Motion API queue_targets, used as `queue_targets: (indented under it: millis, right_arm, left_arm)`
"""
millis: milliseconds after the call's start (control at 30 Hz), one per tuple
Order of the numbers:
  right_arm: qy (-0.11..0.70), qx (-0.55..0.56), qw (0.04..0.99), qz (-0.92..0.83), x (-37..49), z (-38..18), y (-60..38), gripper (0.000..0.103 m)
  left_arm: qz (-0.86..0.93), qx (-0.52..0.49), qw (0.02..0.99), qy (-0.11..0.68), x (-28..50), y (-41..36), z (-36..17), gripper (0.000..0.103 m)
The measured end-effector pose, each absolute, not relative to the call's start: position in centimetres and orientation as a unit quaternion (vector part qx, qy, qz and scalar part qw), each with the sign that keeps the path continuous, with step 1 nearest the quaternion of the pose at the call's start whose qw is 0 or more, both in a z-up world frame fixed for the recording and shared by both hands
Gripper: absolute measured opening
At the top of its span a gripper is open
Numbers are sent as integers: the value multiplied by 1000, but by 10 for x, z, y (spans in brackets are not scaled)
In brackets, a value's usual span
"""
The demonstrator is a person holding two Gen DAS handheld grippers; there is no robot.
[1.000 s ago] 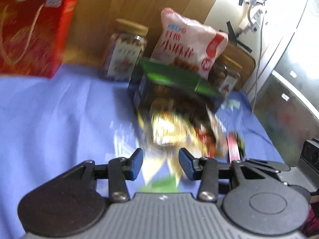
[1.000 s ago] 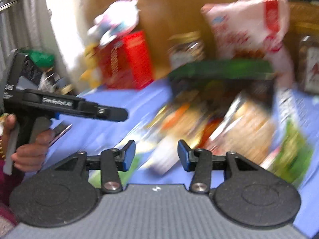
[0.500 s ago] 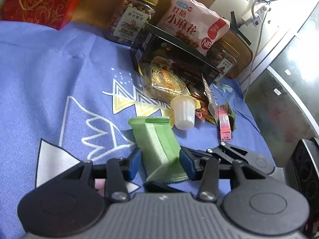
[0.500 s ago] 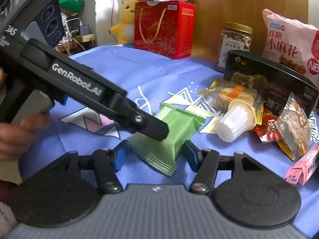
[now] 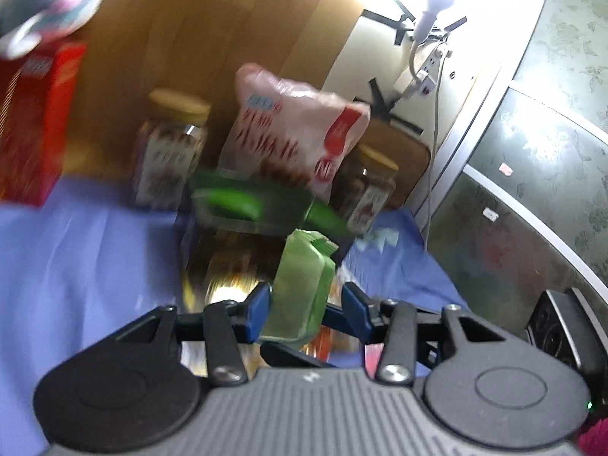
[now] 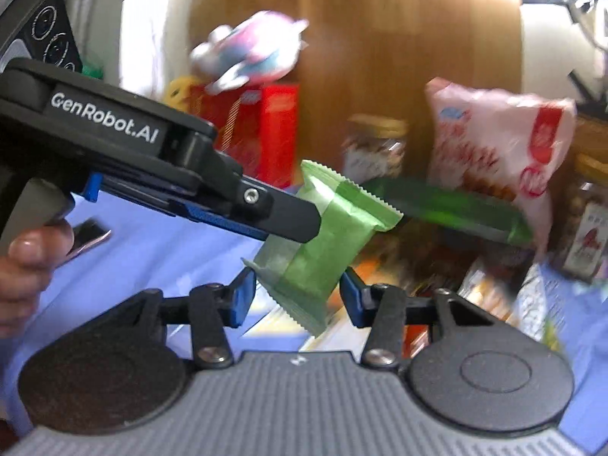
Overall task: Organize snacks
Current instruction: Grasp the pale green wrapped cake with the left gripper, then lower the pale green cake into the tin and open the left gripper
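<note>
the left gripper (image 5: pixel 306 313) is clenched on the green packet (image 6: pixel 323 243), which hangs in the air over the blue cloth (image 6: pixel 152 243), just short of the box (image 6: pixel 448 205). the right gripper (image 6: pixel 296 296) has just been closing its jaws, and its pads now press the packet's lower end. two grips on one light wafer risk crushing or twisting it, so i'd let one hand carry and the other let go before moving on. the packet's long axis runs from the right gripper up and away, top crimp pointing at the box.
</note>
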State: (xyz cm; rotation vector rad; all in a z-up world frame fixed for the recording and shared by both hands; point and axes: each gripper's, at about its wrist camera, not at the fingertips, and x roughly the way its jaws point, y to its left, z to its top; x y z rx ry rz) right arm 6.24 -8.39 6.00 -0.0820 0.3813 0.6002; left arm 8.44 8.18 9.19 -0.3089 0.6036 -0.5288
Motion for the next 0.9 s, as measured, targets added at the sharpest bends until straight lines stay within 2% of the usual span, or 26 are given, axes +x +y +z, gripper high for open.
queue_targets:
  millis: [267,500,700,900]
  right_arm:
    - [197,-9,947,254,154,68,-115,50]
    - [214,2,950,227,192,57,-136,51]
    - [226,45,951,205,184,51,-173,52]
    - [216,126,958,137,146,42,-243,52]
  left_arm:
    - [-259,-130,912,289,183,42,98,41]
    - [-256,-153,888,349,246,22,63,42]
    - [-255,-158,889,347,245,18,59,42]
    - [-288,-155,884,333,202,18,71,42]
